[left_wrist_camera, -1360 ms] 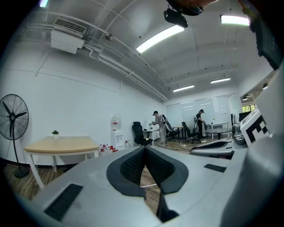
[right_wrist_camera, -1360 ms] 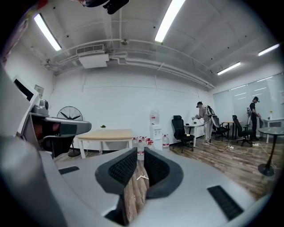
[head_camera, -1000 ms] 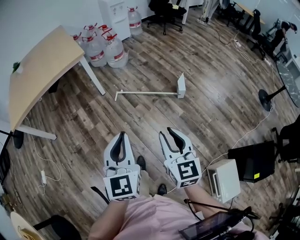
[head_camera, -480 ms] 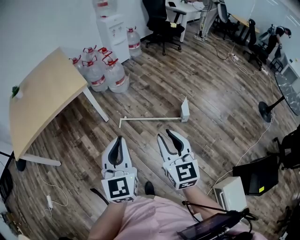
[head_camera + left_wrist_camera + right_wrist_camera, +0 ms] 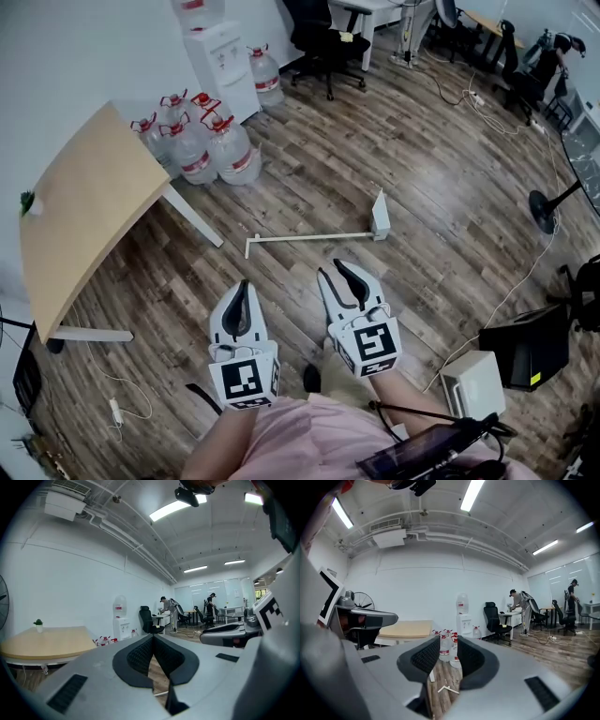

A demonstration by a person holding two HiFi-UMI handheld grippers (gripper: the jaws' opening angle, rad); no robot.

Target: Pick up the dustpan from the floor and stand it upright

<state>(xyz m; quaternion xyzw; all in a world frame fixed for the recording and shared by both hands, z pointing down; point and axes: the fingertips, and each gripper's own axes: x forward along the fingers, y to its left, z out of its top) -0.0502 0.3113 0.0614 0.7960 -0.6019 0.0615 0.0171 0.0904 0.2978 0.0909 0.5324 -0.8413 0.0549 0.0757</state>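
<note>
Dustpan [image 5: 379,217] lies flat on the wood floor [image 5: 450,178], handle pointing to 9 o'clock, at 12 o'clock from both grippers (well clear of them). Left gripper [image 5: 242,284] jaws are pressed together, empty. Right gripper [image 5: 333,269] jaws are narrowly apart, gripping nothing.

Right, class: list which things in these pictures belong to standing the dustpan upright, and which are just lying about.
Belongs to the job: dustpan, flat on the floor; left gripper; right gripper.
Just lying about: water bottles; water dispenser; table; office chair; fan.
</note>
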